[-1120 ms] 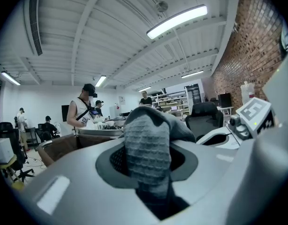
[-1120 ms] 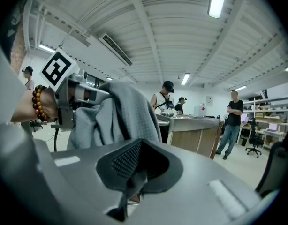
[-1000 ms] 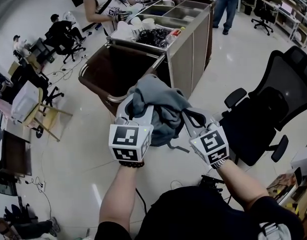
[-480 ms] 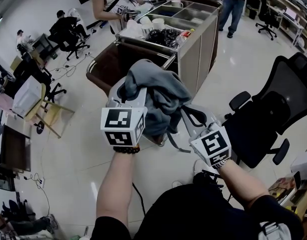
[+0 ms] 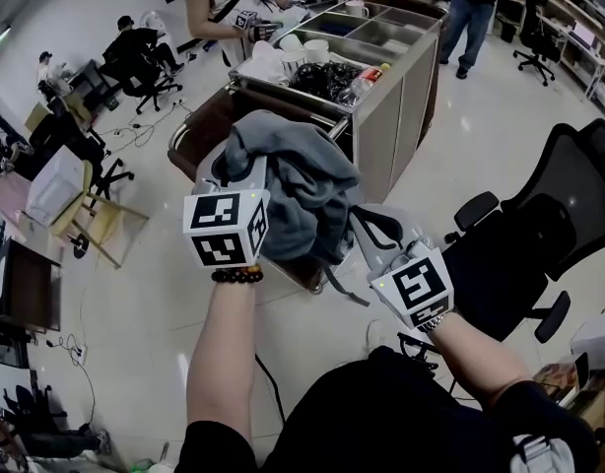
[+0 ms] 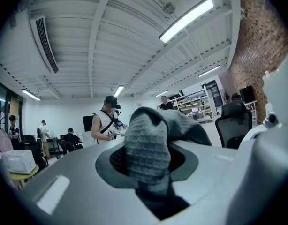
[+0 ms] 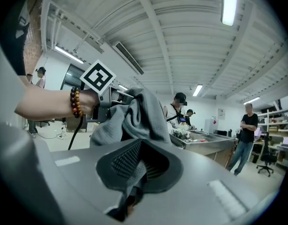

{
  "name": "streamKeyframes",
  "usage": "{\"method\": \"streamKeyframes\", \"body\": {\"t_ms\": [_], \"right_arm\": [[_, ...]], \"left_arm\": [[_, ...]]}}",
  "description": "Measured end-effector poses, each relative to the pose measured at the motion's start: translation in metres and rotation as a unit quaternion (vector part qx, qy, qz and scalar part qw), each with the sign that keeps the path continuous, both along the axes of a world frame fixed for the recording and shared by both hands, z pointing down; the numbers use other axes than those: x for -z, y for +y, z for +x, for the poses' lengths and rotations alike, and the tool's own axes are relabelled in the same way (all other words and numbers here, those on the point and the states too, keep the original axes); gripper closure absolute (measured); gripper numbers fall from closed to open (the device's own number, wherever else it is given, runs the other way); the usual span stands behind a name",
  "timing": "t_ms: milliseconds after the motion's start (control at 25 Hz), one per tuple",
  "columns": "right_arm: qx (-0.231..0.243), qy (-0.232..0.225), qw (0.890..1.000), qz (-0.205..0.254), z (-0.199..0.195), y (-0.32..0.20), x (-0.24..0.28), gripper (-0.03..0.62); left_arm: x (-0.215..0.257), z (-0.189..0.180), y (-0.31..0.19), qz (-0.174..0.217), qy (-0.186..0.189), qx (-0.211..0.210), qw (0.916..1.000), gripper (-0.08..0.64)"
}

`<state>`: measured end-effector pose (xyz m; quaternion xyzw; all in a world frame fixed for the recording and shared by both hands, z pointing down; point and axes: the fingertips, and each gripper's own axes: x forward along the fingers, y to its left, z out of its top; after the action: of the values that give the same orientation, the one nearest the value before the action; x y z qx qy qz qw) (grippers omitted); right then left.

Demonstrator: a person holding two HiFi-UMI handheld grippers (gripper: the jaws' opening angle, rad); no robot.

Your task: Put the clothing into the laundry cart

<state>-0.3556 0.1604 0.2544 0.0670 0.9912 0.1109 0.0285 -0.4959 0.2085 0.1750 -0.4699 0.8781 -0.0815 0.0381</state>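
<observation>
Left claw [image 6: 147,165], right claw [image 7: 137,165] pinch crumpled grey waffle-knit garment [image 5: 302,190].

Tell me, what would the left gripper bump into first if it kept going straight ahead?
The grey garment pinched in its fingers fills the line ahead. Past that, the left gripper looks tilted up over the brown laundry cart, so probably open air; depth is unclear.

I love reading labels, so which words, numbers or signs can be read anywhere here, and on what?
No readable text.
Left cube and right cube: only black-and-white square patterns, no letters.
Wall sign: too small to read.
</observation>
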Motion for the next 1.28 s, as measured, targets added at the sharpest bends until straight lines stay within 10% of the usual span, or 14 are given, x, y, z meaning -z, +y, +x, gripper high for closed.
{"method": "streamKeyframes", "body": {"t_ms": [480, 840, 1280], "right_arm": [[0.017, 0.012, 1.000, -0.009, -0.045, -0.037, -0.026, 0.591], [0.025, 0.017, 0.999, -0.015, -0.060, -0.046, -0.043, 0.591], [0.036, 0.017, 0.999, -0.014, -0.068, -0.042, -0.041, 0.591]], "left_arm": [[-0.058, -0.077, -0.031, -0.053, 0.039, 0.053, 0.9964, 0.419], [-0.084, -0.102, -0.037, -0.096, 0.073, 0.065, 0.9905, 0.191], [-0.070, -0.112, -0.018, -0.080, 0.091, 0.075, 0.9899, 0.158]]}}
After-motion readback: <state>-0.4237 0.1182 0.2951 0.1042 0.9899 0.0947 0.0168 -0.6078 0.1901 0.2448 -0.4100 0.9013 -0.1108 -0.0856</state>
